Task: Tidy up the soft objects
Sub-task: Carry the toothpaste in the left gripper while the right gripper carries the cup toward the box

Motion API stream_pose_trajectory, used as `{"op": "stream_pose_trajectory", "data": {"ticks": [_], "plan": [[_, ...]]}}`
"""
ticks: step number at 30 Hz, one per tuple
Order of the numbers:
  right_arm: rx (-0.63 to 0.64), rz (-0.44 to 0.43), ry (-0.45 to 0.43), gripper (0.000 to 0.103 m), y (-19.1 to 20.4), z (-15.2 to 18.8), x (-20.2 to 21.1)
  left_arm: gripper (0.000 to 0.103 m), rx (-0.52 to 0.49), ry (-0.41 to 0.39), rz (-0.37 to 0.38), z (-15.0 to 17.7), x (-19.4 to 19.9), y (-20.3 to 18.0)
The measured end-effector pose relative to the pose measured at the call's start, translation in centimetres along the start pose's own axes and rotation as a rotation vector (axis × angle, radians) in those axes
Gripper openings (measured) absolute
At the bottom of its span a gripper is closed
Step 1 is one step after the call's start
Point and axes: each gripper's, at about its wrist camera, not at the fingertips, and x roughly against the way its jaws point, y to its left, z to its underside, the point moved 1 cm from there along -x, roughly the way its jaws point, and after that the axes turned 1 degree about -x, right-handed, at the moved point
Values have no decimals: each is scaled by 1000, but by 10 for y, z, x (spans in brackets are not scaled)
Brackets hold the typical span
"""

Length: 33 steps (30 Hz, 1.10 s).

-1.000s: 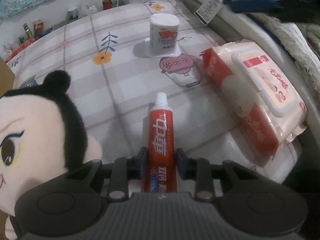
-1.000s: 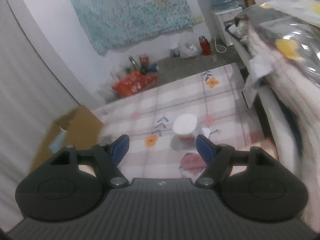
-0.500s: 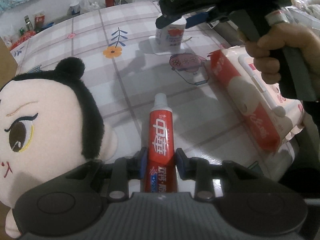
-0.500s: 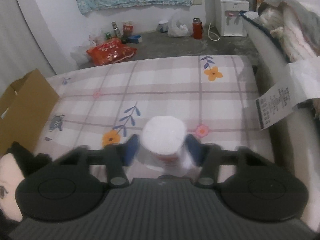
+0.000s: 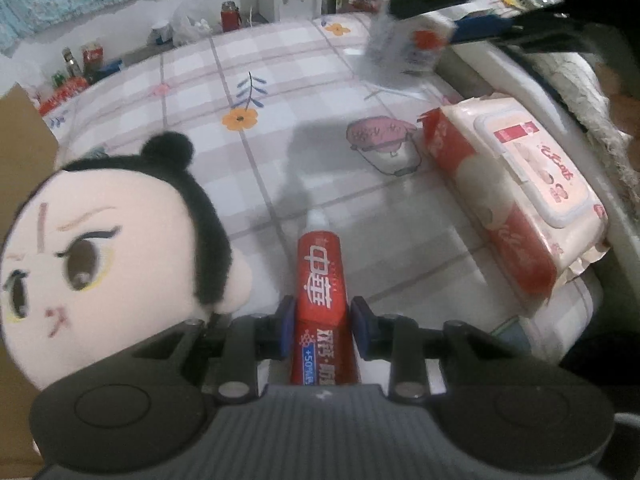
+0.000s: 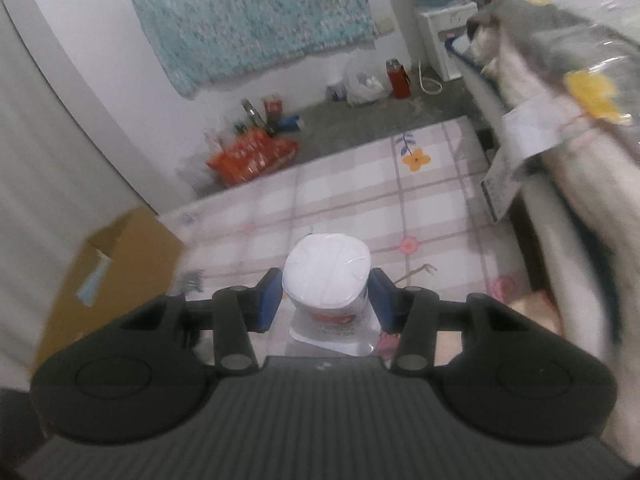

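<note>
Toothpaste tube, squashy and slick, sits clamped low in the left gripper beside the plush doll. Right view: right gripper squeezes the light, crushable tissue roll mid-body above the checked cloth.

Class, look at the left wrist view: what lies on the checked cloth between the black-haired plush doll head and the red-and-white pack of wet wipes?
The red toothpaste tube, white cap pointing away, lies between the doll head and the wipes pack.
</note>
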Motion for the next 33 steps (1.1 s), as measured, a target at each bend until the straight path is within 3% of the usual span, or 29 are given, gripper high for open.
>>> {"op": "stream_pose_trajectory", "data": {"ticks": [7, 14, 17, 18, 19, 24, 28, 33], "plan": [[-35, -37, -28, 46, 11, 33, 67, 31, -6, -59, -29, 7, 29, -6], [-115, -63, -5, 46, 16, 75, 95, 30, 3, -96, -29, 20, 54, -8], [-186, -92, 7, 46, 12, 92, 98, 26, 11, -111, -27, 24, 62, -7], [-213, -105, 10, 46, 10, 98, 99, 3, 14, -116, -25, 25, 64, -6], [-243, -119, 14, 46, 9, 104, 99, 2, 18, -122, -25, 26, 68, -5], [-408, -178, 56, 46, 0, 137, 83, 1, 42, -181, -19, 31, 91, 7], [-441, -134, 67, 46, -1, 156, 65, 1, 34, -188, -42, 34, 90, 13], [-468, -116, 73, 46, -5, 166, 54, 6, 65, -167, 5, 43, 81, 25]]}}
